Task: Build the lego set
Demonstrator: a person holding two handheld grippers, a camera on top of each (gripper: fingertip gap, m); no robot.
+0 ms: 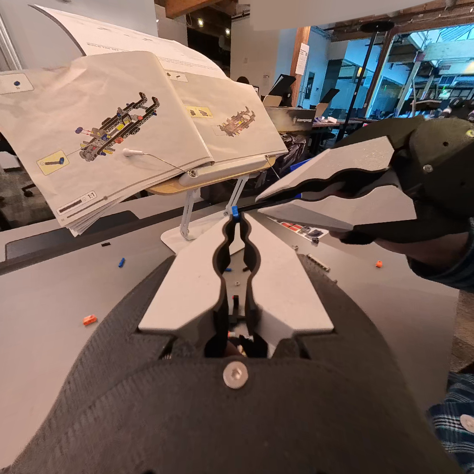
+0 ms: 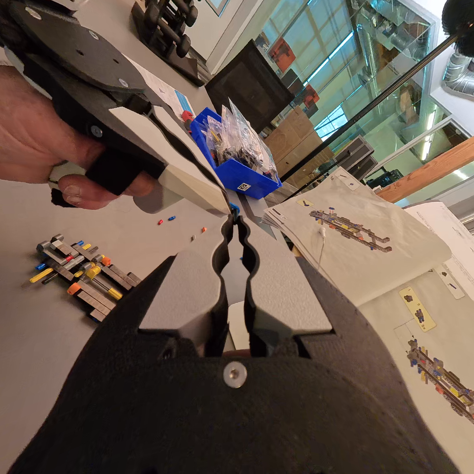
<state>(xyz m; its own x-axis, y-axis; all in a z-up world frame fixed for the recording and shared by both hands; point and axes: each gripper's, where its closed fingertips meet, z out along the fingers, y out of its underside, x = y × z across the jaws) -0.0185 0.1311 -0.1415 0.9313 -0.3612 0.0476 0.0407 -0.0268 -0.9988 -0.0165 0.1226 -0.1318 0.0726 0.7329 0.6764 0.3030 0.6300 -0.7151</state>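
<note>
left tongs [image 1: 235, 218]: pinched | right tongs [image 2: 234, 218]: pinched | tips meeting

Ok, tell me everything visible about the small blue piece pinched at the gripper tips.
The blue piece is a small bright-blue plastic connector, held in the air above the grey table. The left hand-held gripper pinches its lower end; a thin black rod held by the right hand-held gripper meets it from the right. Its finer shape is hidden.
</note>
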